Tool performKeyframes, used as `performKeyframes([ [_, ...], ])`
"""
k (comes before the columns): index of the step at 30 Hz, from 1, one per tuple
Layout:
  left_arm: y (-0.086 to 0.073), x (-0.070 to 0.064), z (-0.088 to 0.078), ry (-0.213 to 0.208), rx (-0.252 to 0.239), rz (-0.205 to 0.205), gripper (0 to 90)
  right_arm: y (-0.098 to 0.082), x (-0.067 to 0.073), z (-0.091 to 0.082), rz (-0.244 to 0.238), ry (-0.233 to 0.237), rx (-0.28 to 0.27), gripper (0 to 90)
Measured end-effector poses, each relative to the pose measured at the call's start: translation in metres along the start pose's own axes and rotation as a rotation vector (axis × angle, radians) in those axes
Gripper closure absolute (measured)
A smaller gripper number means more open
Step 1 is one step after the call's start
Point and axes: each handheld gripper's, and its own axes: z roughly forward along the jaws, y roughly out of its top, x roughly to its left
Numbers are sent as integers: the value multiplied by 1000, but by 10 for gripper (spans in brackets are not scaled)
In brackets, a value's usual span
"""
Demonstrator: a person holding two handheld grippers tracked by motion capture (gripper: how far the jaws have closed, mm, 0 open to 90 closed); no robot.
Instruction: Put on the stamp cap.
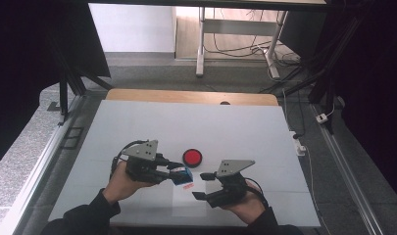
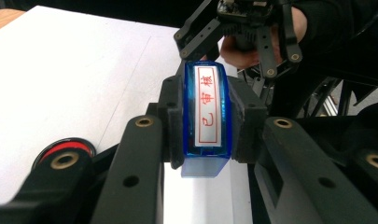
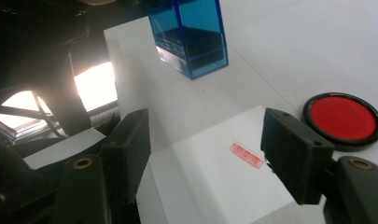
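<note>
A clear blue stamp (image 2: 206, 93) with red characters on its white label sits between the pads of my left gripper (image 2: 206, 133), which is shut on it. In the high view the left gripper (image 1: 175, 172) holds the stamp (image 1: 183, 175) just above the table, beside a white sheet of paper (image 1: 186, 203). The paper (image 3: 214, 186) carries a small red stamp print (image 3: 246, 155). My right gripper (image 3: 207, 154) hangs over that sheet with its jaws open and nothing between them. In the high view the right gripper (image 1: 204, 186) is just right of the stamp.
A round red ink pad (image 1: 192, 157) in a black rim lies on the white table (image 1: 137, 127) just beyond the two grippers, also visible as the ink pad (image 3: 344, 117) to the right of the paper. A wooden strip edges the table's far side.
</note>
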Motion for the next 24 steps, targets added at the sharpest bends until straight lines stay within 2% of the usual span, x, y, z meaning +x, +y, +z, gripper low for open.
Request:
performKeyframes([
  [3, -1, 1, -2, 17, 10, -7, 698, -1, 1, -2, 0, -34, 10, 284],
  [10, -2, 3, -4, 50, 33, -19, 699, -4, 4, -8, 1, -78, 19, 235],
  [20, -4, 6, -10, 103, 54, -42, 698, -11, 5, -15, 37, -125, 21, 147],
  [24, -5, 8, -13, 125, 60, -50, 698, -14, 4, -20, 61, -149, 39, 119],
])
